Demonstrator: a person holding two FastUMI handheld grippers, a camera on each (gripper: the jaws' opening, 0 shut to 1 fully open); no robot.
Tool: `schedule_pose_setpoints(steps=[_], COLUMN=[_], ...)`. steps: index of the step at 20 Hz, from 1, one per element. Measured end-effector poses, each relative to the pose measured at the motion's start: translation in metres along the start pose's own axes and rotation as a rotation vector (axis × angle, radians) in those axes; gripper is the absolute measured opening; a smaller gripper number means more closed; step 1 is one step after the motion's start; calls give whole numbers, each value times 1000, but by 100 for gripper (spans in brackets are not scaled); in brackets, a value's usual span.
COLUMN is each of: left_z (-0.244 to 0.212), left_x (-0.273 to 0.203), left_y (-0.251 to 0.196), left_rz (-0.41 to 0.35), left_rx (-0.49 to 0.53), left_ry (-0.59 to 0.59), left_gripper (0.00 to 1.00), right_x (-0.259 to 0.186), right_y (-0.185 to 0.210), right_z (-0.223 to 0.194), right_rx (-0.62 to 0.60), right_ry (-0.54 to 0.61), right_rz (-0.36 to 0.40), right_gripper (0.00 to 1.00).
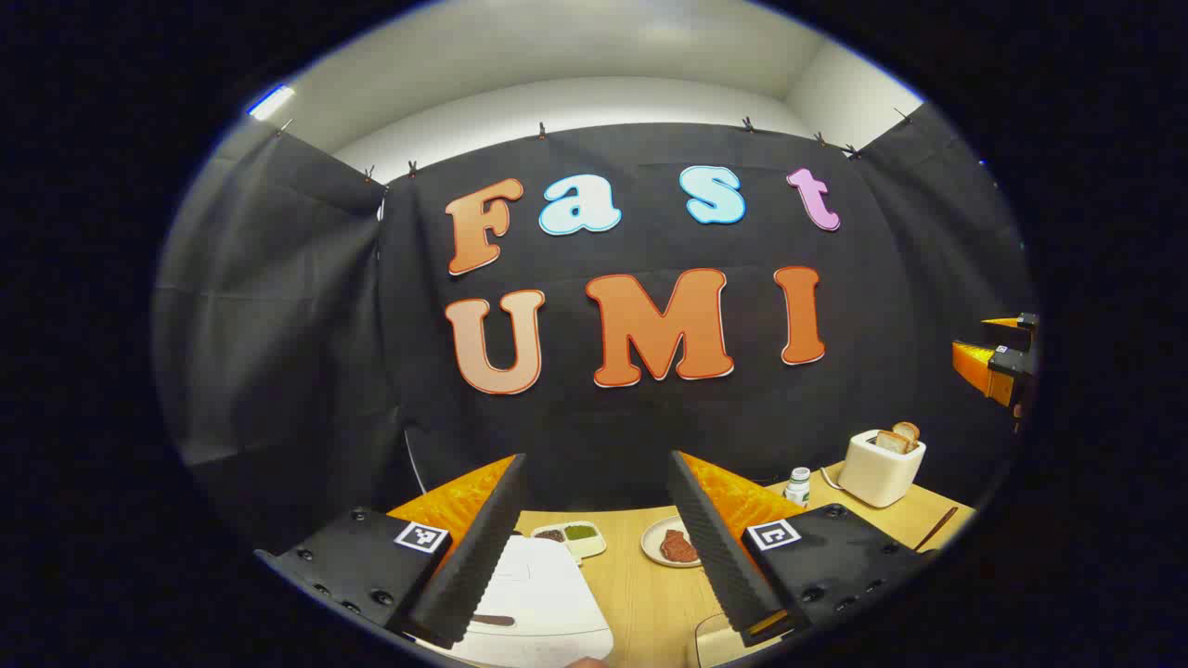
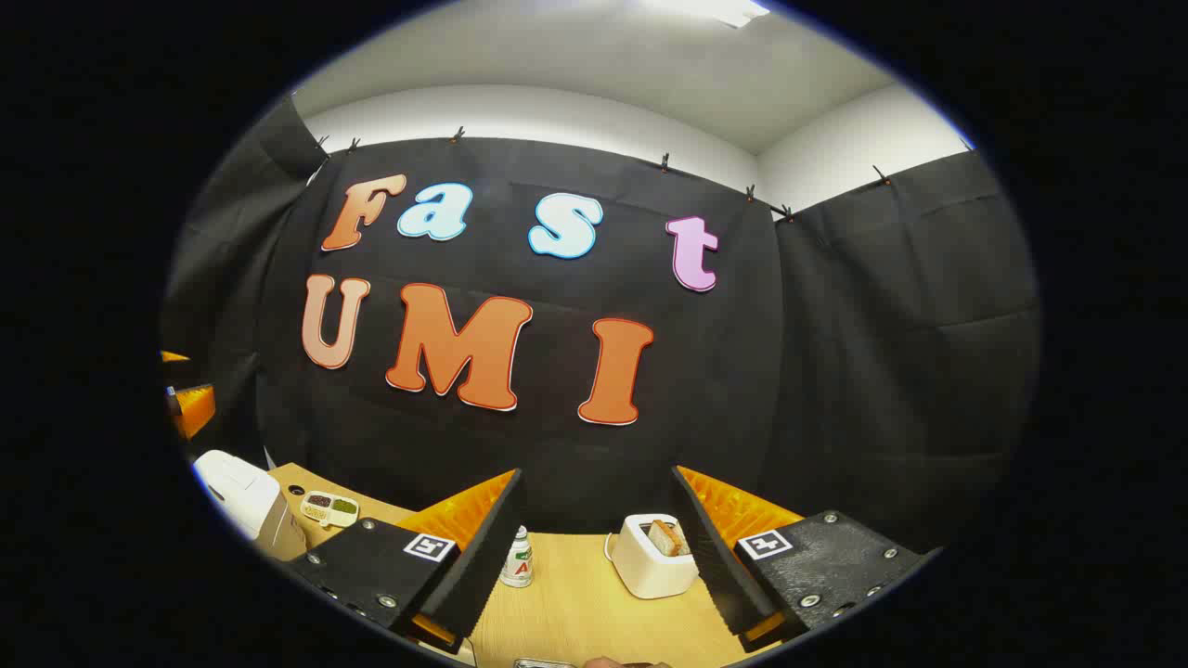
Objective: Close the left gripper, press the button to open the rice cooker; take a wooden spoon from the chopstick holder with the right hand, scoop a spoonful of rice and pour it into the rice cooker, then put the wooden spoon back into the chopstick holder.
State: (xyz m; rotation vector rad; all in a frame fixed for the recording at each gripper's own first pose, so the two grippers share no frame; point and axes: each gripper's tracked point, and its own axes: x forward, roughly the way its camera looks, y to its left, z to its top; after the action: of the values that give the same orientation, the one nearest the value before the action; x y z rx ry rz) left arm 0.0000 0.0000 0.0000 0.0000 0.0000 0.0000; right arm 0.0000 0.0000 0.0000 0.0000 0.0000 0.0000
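Observation:
My left gripper [image 1: 596,459] is open and holds nothing; it hangs above the table's near side. Just below it, partly behind the left finger, sits the white rice cooker [image 1: 534,603] with its lid down. The same cooker [image 2: 243,496] appears at the far left of the right gripper view. My right gripper [image 2: 596,473] is also open and empty, raised over the table's right part. It shows as an orange and black shape [image 1: 998,357] at the right edge of the left gripper view. A thin wooden stick [image 1: 936,529] lies or leans by the table's right edge.
On the wooden table [image 1: 640,594] are a small divided dish [image 1: 568,536], a plate with a piece of meat [image 1: 676,543], a small bottle [image 1: 798,484] and a white toaster [image 1: 884,467] holding bread. A pale container [image 1: 715,640] shows at the bottom edge.

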Motion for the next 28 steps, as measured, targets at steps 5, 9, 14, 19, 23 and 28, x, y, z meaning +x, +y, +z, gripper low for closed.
schedule_pose_setpoints(steps=[5,9,14,19,23,28], left_z=[4,8,8,14,13,-6], left_x=[4,9,5,4,6,15], left_y=[5,1,-4,25,37,67], left_rz=[2,-17,-24,37,62,109], left_rx=[-1,29,-10,2,6,-18], left_ry=[-9,-29,-35,-59,-43,73], left_gripper=[99,100,100,99,67,7], right_x=[-1,-2,-1,-4,-6,-11], right_y=[7,7,11,11,9,3], right_z=[-5,5,6,1,-4,-9], right_rx=[16,24,26,17,11,26], right_ry=[9,-14,-16,-4,5,17], right_rz=[16,20,22,24,23,10], right_gripper=[95,95,95,95,95,95])
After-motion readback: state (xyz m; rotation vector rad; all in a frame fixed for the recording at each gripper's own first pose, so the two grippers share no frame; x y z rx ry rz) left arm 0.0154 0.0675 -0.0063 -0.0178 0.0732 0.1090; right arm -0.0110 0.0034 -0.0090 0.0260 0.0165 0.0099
